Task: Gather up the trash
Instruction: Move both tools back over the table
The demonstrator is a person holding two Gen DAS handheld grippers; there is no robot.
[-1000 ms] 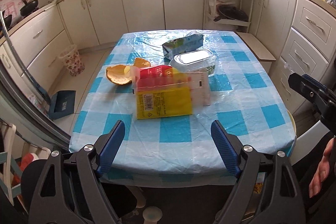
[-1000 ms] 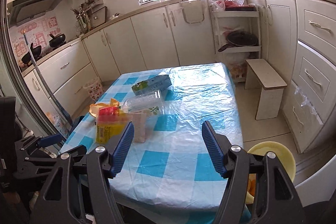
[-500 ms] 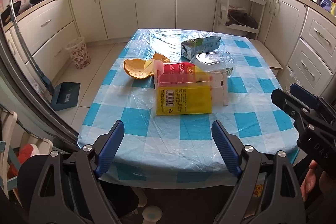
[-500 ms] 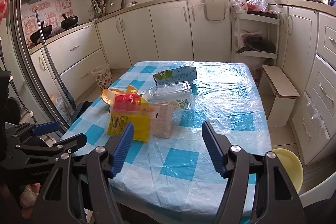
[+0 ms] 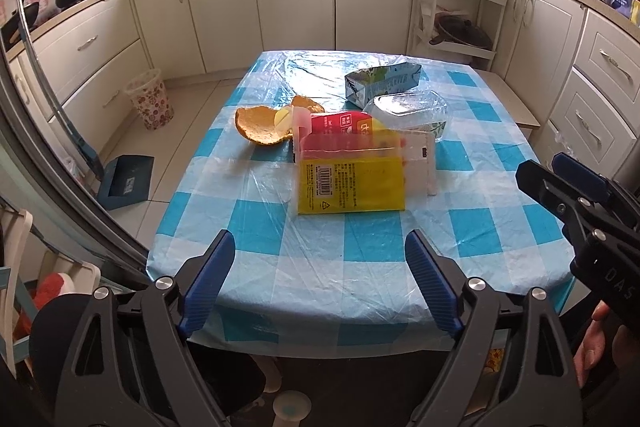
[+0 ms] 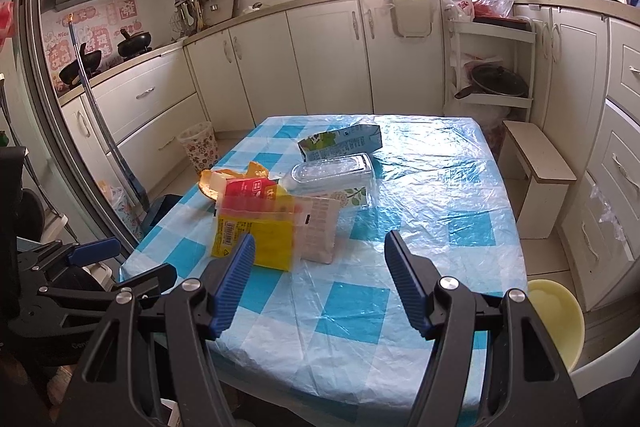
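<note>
- Left wrist view: the left claw [image 5: 320,283] hangs over the near edge of the tabletop [image 5: 472,227], its blue pads spread wide with only the blue-and-white checked cloth between them; it is released and grasps nothing
- Trash lies in a loose cluster past the middle of the cloth; nearest is a yellow packet [image 5: 352,183] lying flat, barcode side up, with a red packet [image 5: 340,125] just behind and touching it
- Pale clear wrapper [image 5: 420,163] overlaps the yellow packet's right edge; an orange peel [image 5: 256,127] curls open just left of the red packet, a second piece of peel [image 5: 306,103] behind it
- Clear plastic box [image 5: 412,109] sits right of the red packet; a blue-green carton [image 5: 384,83] lies on its side just behind that box
- On the floor to the left stand a patterned waste basket [image 5: 150,99] near the cabinets and a blue dustpan [image 5: 126,181] closer to the tabletop
- At the right edge the right claw [image 5: 560,171] reaches in over the corner of the tabletop; a person's fingers [image 5: 592,347] show below it
- Right wrist view: the right claw [image 6: 320,275] hovers over the near part of the cloth, pads apart and empty, so it is released too; the yellow packet [image 6: 256,239] lies just beyond its left pad, not touching as far as can be told
- A pale yellow bowl [image 6: 556,319] sits low beside the tabletop's right corner; the left claw [image 6: 120,263] shows at the left edge
</note>
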